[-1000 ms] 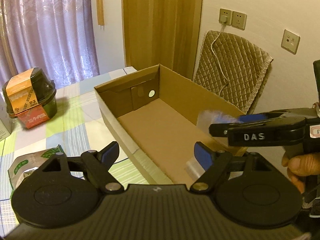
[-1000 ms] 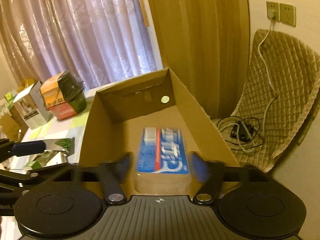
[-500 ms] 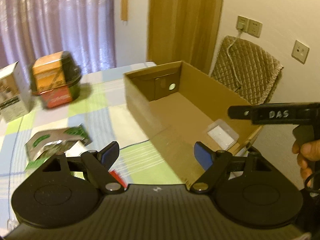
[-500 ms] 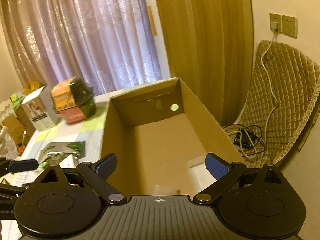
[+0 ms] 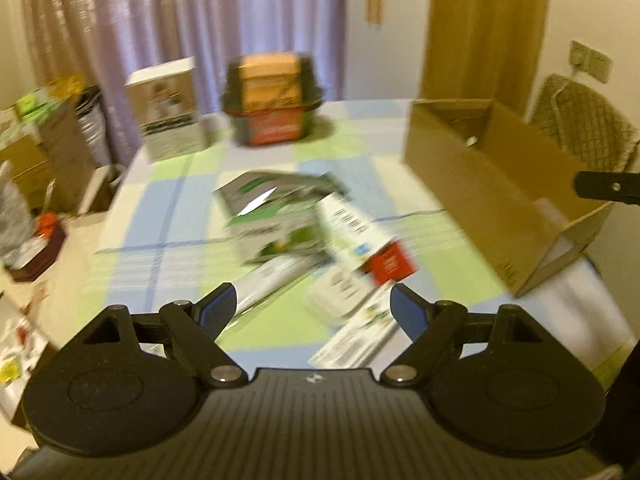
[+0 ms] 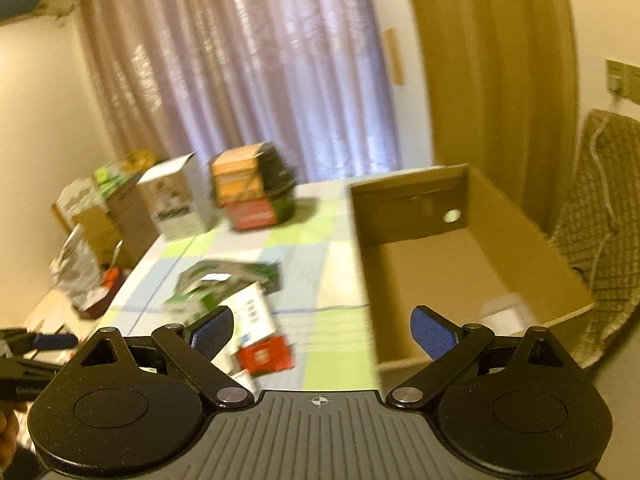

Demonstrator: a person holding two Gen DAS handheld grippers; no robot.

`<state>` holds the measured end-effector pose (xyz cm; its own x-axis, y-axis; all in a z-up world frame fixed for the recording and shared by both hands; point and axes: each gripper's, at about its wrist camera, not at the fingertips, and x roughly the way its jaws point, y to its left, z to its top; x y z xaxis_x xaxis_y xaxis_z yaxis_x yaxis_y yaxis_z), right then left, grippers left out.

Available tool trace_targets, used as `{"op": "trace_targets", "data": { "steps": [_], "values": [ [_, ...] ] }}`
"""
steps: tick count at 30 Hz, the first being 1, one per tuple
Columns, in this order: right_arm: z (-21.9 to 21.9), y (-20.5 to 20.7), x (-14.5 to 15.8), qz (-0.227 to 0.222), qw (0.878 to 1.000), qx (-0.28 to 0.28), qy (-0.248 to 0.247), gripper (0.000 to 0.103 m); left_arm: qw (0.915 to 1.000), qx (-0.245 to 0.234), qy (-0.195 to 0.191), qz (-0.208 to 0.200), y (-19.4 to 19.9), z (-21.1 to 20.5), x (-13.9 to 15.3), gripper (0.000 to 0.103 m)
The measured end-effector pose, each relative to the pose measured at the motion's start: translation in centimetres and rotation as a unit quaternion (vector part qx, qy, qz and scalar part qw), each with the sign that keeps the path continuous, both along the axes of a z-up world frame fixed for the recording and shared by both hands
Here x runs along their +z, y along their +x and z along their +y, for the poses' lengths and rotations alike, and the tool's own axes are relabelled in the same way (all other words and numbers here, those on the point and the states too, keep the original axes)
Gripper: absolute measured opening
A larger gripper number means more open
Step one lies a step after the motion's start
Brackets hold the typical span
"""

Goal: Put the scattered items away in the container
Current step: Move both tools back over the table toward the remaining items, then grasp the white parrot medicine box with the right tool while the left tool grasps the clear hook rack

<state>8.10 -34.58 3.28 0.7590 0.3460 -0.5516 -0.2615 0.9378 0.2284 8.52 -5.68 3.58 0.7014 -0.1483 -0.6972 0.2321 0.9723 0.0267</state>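
Hovering both grippers, left gripper and right gripper, jaws spread wide and empty, over the scattered packets beside the cardboard box, probably lining up another grab.

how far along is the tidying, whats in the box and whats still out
Done: one pale clear-wrapped pack lies in the cardboard box. In hand: nothing; the left gripper and right gripper are both open and empty. Left: a green and silver pouch, a white carton with a red end and more blurred packets near the left gripper lie on the checked tablecloth.
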Motion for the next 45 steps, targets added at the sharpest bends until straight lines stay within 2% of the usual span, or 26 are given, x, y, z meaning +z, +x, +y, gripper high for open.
{"op": "trace_targets", "data": {
  "steps": [4,10,15,21,28,37,39,41,42,43,45],
  "values": [
    [3.3,-0.9,-1.6,0.014,0.998,0.047,-0.027,0.100,0.9997,0.024,0.003,0.011,-1.6,3.4,-0.8,0.081],
    [6.9,-1.9,-4.6,0.045,0.991,0.114,-0.060,0.100,0.9986,0.048,-0.005,0.021,-2.7,6.3,-1.5,0.082],
    [8.3,-1.6,-6.5,0.075,0.987,0.126,-0.070,0.100,0.9993,0.007,0.008,0.035,-2.1,5.8,-2.7,0.082],
    [8.0,-0.1,-8.1,0.120,0.987,0.096,-0.054,0.100,0.9957,-0.073,0.024,0.051,-0.3,3.3,-5.2,0.082],
    [8.0,1.3,-9.6,0.144,0.984,0.085,-0.063,0.100,0.9780,-0.190,0.033,0.079,1.8,0.1,-9.8,0.082],
    [7.6,3.3,-11.2,0.168,0.982,0.063,-0.058,0.100,0.9628,-0.249,0.007,0.104,3.7,-1.9,-13.0,0.082],
    [7.9,3.8,-11.5,0.174,0.982,0.060,-0.048,0.100,0.9533,-0.280,-0.020,0.113,3.0,-2.2,-13.1,0.082],
    [8.3,4.3,-11.7,0.184,0.980,0.060,-0.036,0.100,0.9389,-0.320,-0.041,0.120,2.0,-2.7,-12.9,0.082],
    [8.5,4.4,-11.9,0.189,0.980,0.061,-0.031,0.100,0.9355,-0.330,-0.043,0.120,1.5,-2.8,-12.8,0.082],
    [8.8,4.6,-12.0,0.193,0.979,0.063,-0.027,0.100,0.9351,-0.331,-0.041,0.119,1.2,-2.7,-12.7,0.082],
    [9.6,4.7,-12.4,0.201,0.977,0.071,-0.025,0.100,0.9416,-0.314,-0.032,0.116,1.0,-2.1,-12.4,0.082]
  ]
}}
